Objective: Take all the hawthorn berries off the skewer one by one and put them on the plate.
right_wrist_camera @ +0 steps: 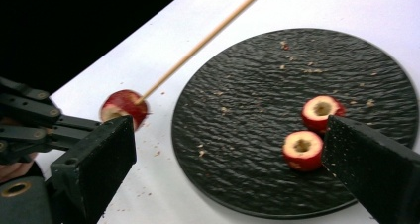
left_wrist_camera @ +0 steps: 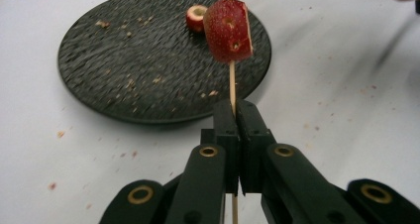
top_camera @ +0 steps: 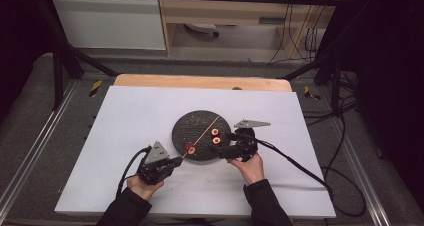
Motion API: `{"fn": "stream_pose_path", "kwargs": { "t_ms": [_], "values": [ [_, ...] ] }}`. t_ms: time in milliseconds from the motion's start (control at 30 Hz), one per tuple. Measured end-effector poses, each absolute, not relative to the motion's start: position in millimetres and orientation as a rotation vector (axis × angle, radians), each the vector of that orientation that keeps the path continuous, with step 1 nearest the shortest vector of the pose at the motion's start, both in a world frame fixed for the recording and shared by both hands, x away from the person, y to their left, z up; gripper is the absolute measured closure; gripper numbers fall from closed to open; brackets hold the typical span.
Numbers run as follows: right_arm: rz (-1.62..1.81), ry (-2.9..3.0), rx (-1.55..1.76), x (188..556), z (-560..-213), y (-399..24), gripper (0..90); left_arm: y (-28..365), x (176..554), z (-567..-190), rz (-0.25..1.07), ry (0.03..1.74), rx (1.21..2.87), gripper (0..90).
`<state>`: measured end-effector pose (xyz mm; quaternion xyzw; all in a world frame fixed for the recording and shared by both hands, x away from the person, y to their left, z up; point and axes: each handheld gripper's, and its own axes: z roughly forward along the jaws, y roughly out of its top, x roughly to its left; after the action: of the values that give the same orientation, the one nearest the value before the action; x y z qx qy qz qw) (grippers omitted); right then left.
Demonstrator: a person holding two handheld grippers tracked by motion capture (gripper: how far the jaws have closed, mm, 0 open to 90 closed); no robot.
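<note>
On the dark round plate (top_camera: 192, 136) at table centre lie two cored red fruit pieces (right_wrist_camera: 303, 150), side by side toward its right half, both hollow-side up. Left gripper (top_camera: 172, 162) is clamped tight on the near end of a thin wooden skewer (top_camera: 207, 130), jaws pressed flat together around it in the left gripper view. One red piece (left_wrist_camera: 228, 30) is already threaded on, sitting just past the jaws at the plate's near-left edge. Skewer's long axis runs diagonally from the left gripper up and away over the plate, free tip pointing to the far right. Right gripper (top_camera: 227, 143) is spread wide, holding nothing, hovering at the plate's right edge. Loose pieces lie straight ahead of it, nearer one just beside its right jaw, between the two. Right hand is clearly the closer one to them; likely next is pinching that nearer piece and carrying it to the skewer's free tip, hole lined up with the stick's axis.
</note>
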<state>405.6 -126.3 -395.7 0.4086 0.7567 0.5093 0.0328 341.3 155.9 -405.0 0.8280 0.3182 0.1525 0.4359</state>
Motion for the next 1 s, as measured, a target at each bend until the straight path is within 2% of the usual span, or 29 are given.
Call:
{"fn": "stream_pose_path", "kwargs": {
  "t_ms": [233,400,600,833,1000],
  "values": [
    [1.627,2.342,1.266,400.8,-400.3,-122.4,11.4,131.3,344.4,-398.8,0.377,0.748,2.065,88.0],
    [1.679,2.343,1.259,399.0,-402.8,-119.6,19.0,119.9,344.6,-399.9,0.368,0.734,2.066,88.0],
    [1.743,2.365,1.236,398.9,-405.2,-117.6,34.4,115.2,344.9,-401.7,0.359,0.727,2.062,88.0],
    [1.81,2.418,1.217,399.7,-408.0,-115.4,56.4,114.5,344.8,-402.1,0.357,0.728,2.055,88.0],
    [1.819,2.429,1.22,400.0,-408.4,-115.1,59.1,115.3,344.3,-403.6,0.355,0.728,2.054,88.1]
  ]
}}
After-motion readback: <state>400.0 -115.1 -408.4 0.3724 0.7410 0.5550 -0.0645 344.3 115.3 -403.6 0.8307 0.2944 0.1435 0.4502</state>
